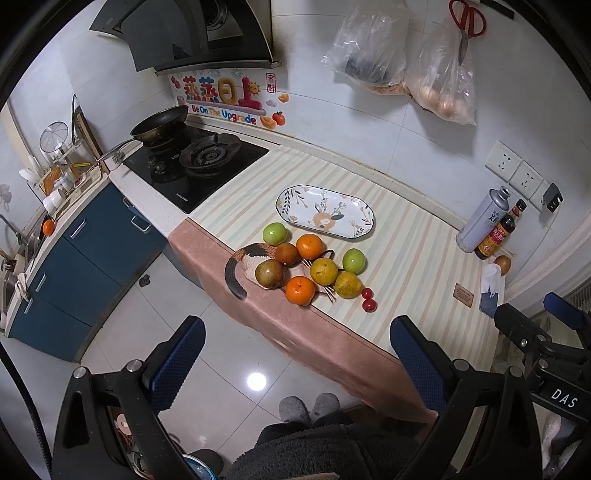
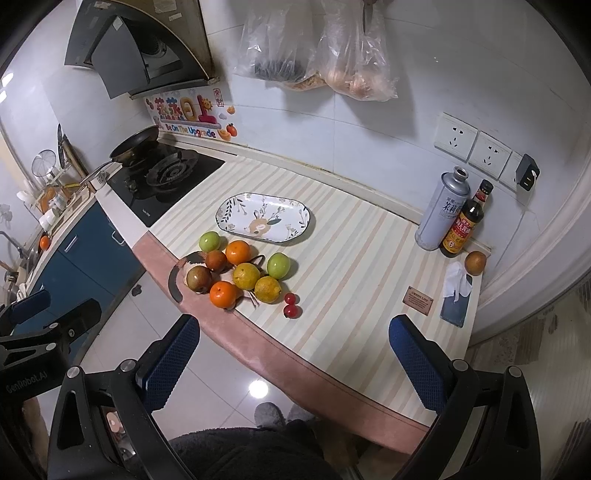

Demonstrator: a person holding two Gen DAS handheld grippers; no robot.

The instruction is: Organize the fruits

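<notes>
Left wrist only: red scissors (image 1: 467,22) overhead.

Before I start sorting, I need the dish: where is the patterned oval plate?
In both views the plate lies empty on the striped counter, just behind the fruit pile, nearest the green apple, right of the stove.

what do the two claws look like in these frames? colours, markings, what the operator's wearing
Both match: the left claw and right claw have black angular frames with silver bolt heads and blue, dot-textured finger pads. The left wrist view shows white "DAS" lettering on the right unit; the right wrist view shows "GenRobot.AI" on the left one. The person wears a dark fuzzy garment and grey slippers.
</notes>
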